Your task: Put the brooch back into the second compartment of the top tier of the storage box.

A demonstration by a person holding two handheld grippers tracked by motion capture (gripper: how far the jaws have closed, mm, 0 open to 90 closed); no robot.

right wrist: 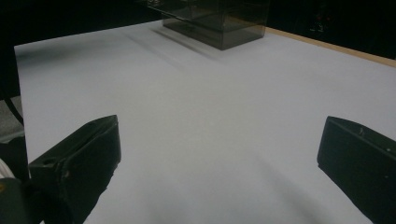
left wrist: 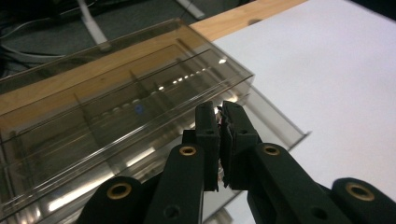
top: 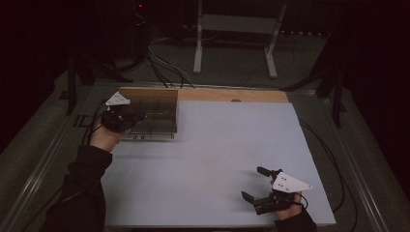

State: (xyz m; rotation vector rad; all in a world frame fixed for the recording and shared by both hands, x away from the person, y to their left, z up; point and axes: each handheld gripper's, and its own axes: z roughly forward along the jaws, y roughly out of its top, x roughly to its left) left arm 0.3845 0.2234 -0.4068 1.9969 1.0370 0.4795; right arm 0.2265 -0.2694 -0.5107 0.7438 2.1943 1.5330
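A smoky clear plastic box (top: pixel 157 113) with several compartments stands at the far left of the white table top (top: pixel 212 150). My left gripper (top: pixel 137 118) hovers over the box's near-left part. In the left gripper view the jaws of the left gripper (left wrist: pixel 220 111) are pressed together above the box (left wrist: pixel 116 107), with a thin sliver of something small pinched at the tips; I cannot tell what it is. A tiny blue speck (left wrist: pixel 137 109) lies inside one compartment. My right gripper (top: pixel 253 183) rests near the front right edge, open and empty (right wrist: pixel 219 140). The box (right wrist: pixel 219 23) shows far off there.
A wooden strip (top: pixel 232 95) runs along the table's far edge. Beyond it stand a white metal frame (top: pixel 237 29) and cables on the floor (top: pixel 164 67). A flat clear lid or tray (left wrist: pixel 275 121) pokes out under the box.
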